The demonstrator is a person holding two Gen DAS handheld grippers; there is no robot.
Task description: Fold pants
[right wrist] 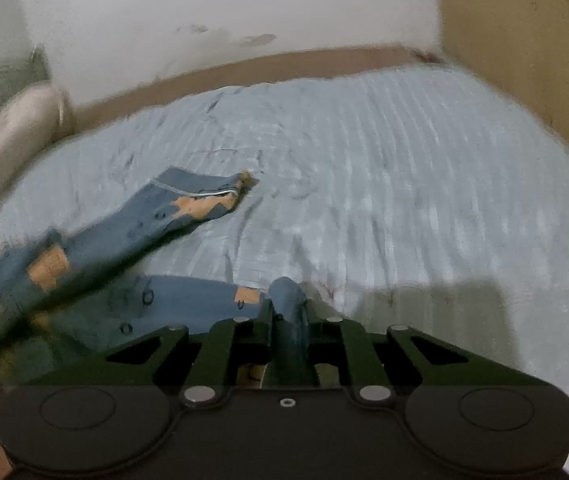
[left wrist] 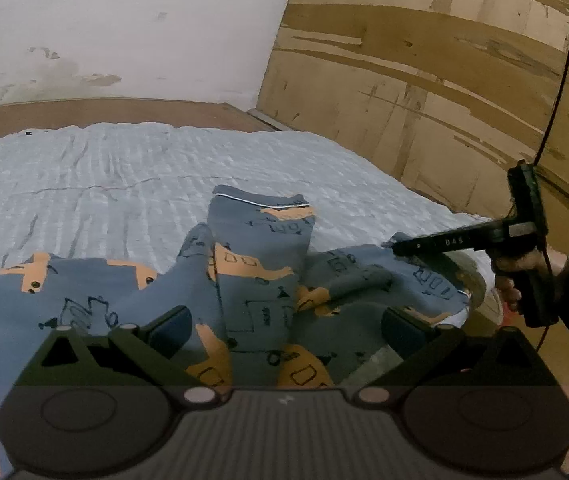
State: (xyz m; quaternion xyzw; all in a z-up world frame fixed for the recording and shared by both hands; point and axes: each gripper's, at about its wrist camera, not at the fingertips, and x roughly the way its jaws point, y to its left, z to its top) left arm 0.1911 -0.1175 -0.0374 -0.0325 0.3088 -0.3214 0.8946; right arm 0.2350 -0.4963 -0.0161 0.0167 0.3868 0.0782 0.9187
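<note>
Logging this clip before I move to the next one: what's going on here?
A person with a handheld gripper in each hand is folding blue printed pants on a bed with a light blue cover. The right gripper is shut on one leg's edge. The left gripper hangs open over the bunched middle, gripping nothing. The other leg lies out on the cover.

Black claw (left wrist: 394, 246) marked perhaps "D4S"; red cable; dark sleeve.

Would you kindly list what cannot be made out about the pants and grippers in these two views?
- Pants waistband: left wrist view, cut off by the frame's left edge and the left gripper body.
- Pants print: right wrist view, blurred by motion.
- Cloth inside the right gripper: right wrist view, hidden by its closed fingers.
- Bed near edge: hidden by the pants.
</note>
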